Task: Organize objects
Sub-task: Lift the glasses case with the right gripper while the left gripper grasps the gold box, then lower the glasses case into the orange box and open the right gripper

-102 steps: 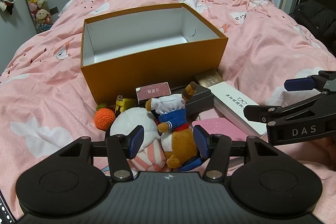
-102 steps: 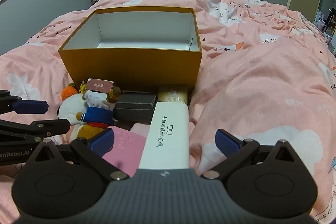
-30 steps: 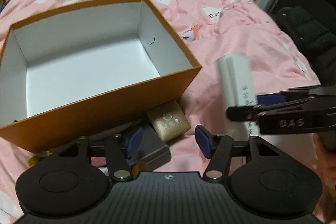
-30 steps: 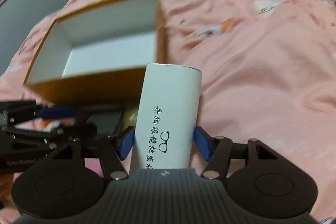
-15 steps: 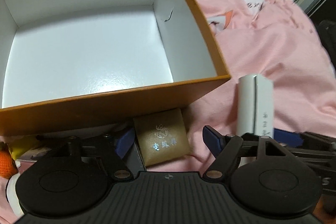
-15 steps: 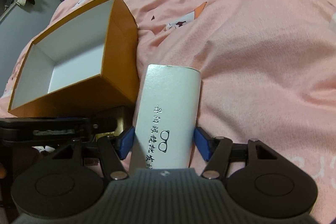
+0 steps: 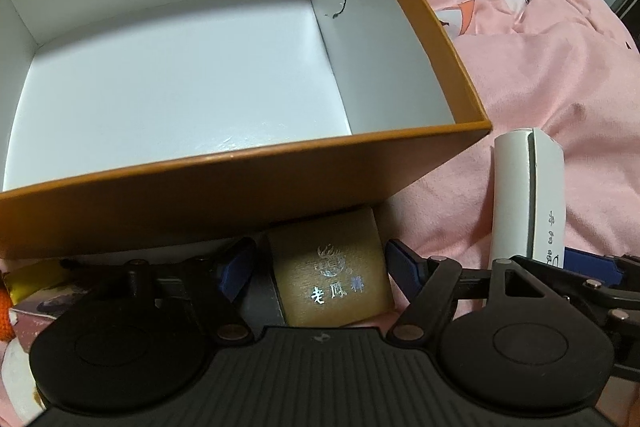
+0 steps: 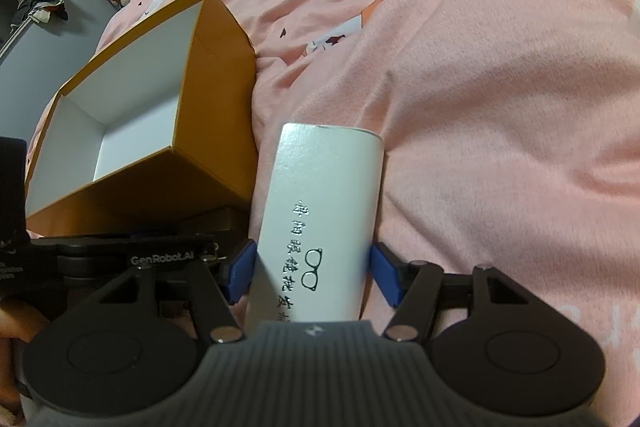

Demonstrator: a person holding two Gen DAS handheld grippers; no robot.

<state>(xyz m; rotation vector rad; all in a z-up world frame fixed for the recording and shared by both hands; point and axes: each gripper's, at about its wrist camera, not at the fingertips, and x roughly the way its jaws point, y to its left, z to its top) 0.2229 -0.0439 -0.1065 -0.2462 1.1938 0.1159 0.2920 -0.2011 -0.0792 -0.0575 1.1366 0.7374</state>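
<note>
Right gripper (image 8: pixel 310 277): jaws clamped on the sides of the white glasses case (image 8: pixel 320 223), held just right of the orange box (image 8: pixel 140 187), clear of the pink bed cover (image 8: pixel 500 107). Left gripper (image 7: pixel 320 273): jaws spread wide, having just closed in slightly, blue pads either side of the gold box (image 7: pixel 332 275) with no visible contact. The gold box lies against the orange box's near wall, beside a dark grey box (image 7: pixel 260 301); the orange box interior is bare white.

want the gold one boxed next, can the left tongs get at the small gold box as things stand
Probably yes: the left tongs stand open with the small gold box between the pads, nothing over it. The orange box wall sits close behind.
</note>
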